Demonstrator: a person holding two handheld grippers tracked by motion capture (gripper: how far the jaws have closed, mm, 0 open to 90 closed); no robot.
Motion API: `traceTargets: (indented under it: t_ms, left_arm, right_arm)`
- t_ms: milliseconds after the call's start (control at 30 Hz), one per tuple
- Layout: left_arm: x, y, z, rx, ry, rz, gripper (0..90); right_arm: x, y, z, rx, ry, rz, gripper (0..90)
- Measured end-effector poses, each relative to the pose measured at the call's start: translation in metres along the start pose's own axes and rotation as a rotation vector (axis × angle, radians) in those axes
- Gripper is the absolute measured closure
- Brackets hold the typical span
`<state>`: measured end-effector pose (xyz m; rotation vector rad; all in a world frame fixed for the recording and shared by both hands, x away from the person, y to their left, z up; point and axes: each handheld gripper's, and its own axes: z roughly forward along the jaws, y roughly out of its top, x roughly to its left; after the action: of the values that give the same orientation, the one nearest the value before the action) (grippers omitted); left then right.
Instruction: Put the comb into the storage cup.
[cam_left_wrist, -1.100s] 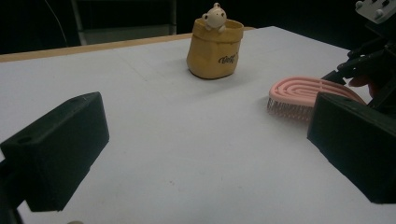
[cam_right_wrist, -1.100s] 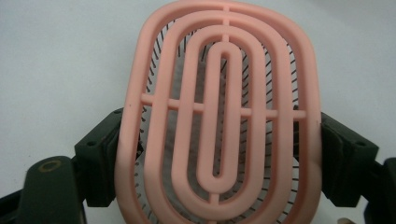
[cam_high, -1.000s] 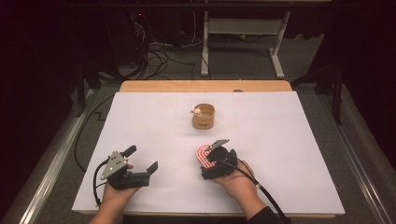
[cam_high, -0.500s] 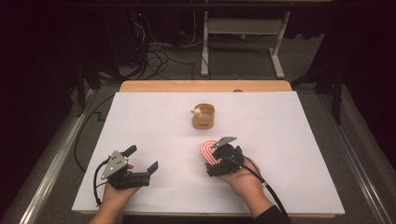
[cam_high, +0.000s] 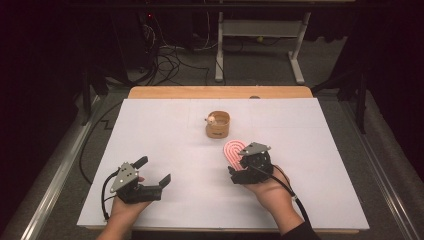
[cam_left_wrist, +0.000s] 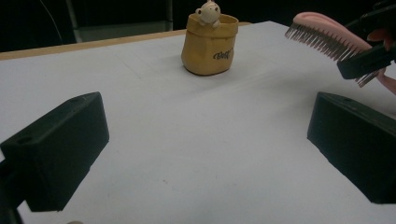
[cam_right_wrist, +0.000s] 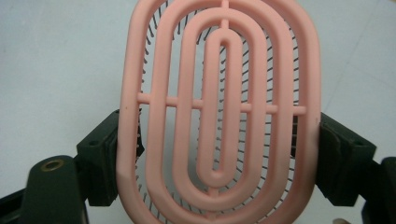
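Right gripper (cam_high: 239, 171) clamped across the pink hairbrush (cam_high: 233, 150), one jaw on each long edge of the vented oval head, as seen in the right gripper view (cam_right_wrist: 219, 112). Held clear of the white table (cam_high: 320, 145), bristles pointing down, back of the brush up. Sitting near centre, just right of the midline, with the small tan pouch (cam_high: 218, 125) a little farther off and slightly left, a tiny bear figure (cam_left_wrist: 208, 10) peeking over its rim. Left gripper (cam_high: 154, 172) resting near the left front edge, jaws spread wide with nothing between them, well apart from the action.

Probably heading for the pouch, though hard to be sure from here. To do this well: keep the squeeze even on both edges so the head cannot twist, lift enough that bristles clear the table, travel forward and slightly left, tip the narrow end down over the opening. Watch the bear on the rim. Steady the light pouch with the free gripper if it threatens to tip.
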<state>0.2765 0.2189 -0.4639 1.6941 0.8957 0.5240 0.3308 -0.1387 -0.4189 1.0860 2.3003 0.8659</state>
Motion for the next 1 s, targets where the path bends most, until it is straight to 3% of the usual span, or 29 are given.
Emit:
traceTargets:
  t_ms: [267,467,700,1000]
  left_arm:
    - [-0.002,0.000,0.002,0.008,-0.010,0.012,0.0]
    - [-0.003,0.000,0.003,0.012,-0.012,0.017,0.0]
    - [-0.004,0.000,0.004,0.015,-0.014,0.015,0.0]
    - [-0.007,-0.001,0.006,0.027,-0.006,0.021,0.0]
  right_arm:
    - [-0.013,-0.007,-0.017,-0.111,-0.037,0.018,19.8]
    - [-0.018,-0.011,-0.020,-0.171,-0.054,0.017,19.9]
    - [-0.024,-0.013,-0.024,-0.271,-0.056,0.051,19.8]
    - [-0.033,-0.017,-0.031,-0.406,-0.075,0.061,19.9]
